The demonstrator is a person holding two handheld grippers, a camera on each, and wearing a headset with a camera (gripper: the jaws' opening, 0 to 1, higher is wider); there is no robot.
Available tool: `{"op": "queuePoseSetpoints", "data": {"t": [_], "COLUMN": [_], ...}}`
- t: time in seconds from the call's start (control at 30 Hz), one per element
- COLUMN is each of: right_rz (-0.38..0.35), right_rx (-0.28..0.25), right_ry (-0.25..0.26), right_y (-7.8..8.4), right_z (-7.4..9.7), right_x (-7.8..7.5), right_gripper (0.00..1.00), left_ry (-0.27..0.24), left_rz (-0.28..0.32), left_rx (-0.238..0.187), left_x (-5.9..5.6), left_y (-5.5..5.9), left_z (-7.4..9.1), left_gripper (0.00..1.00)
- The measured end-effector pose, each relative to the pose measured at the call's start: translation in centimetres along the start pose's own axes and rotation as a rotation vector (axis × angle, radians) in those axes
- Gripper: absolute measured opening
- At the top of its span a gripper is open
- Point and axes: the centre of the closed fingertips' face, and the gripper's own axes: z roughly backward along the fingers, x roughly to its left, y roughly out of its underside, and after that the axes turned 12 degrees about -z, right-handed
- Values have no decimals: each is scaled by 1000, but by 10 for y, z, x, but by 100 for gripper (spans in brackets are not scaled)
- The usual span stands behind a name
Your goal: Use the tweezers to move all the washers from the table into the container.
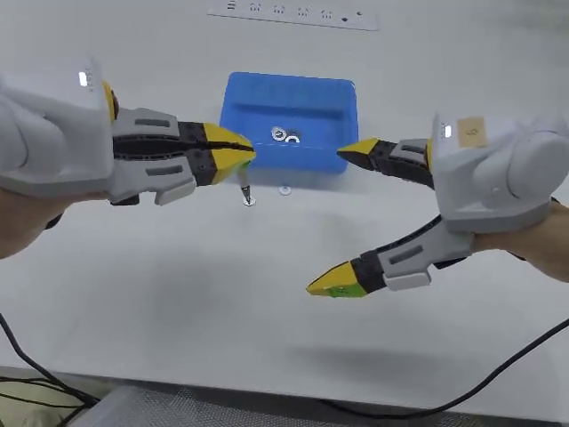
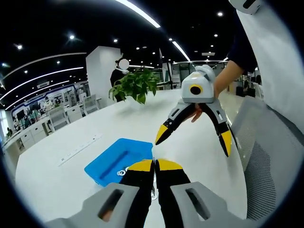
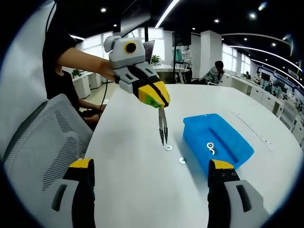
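Note:
My left gripper is shut on metal tweezers that point down at the table. Their tips hover just above a small washer, also seen under the tips as the washer. A second washer lies loose beside the blue container. Inside the container lie a few washers. My right gripper hangs open to the right, with nothing between its jaws. In the left gripper view, the right gripper faces me above the container.
A white power strip lies at the table's far edge. A cable trails off the near right edge. Mesh chairs stand by the table, and a potted plant sits at its far end.

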Motion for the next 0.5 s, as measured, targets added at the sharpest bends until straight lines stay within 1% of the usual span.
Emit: {"op": "queuePoseSetpoints", "data": {"t": [0.3,0.5], "right_rz": [-24,-38], "right_rx": [10,5], "right_ry": [-21,-31], "right_y": [3,2], "right_z": [-2,-4], "right_x": [1,2], "right_gripper": [100,100], "left_ry": [4,12], "left_rz": [9,10], "left_rx": [0,7], "left_x": [5,5], "left_y": [3,6], "left_z": [-5,-8], "left_gripper": [5,5]}}
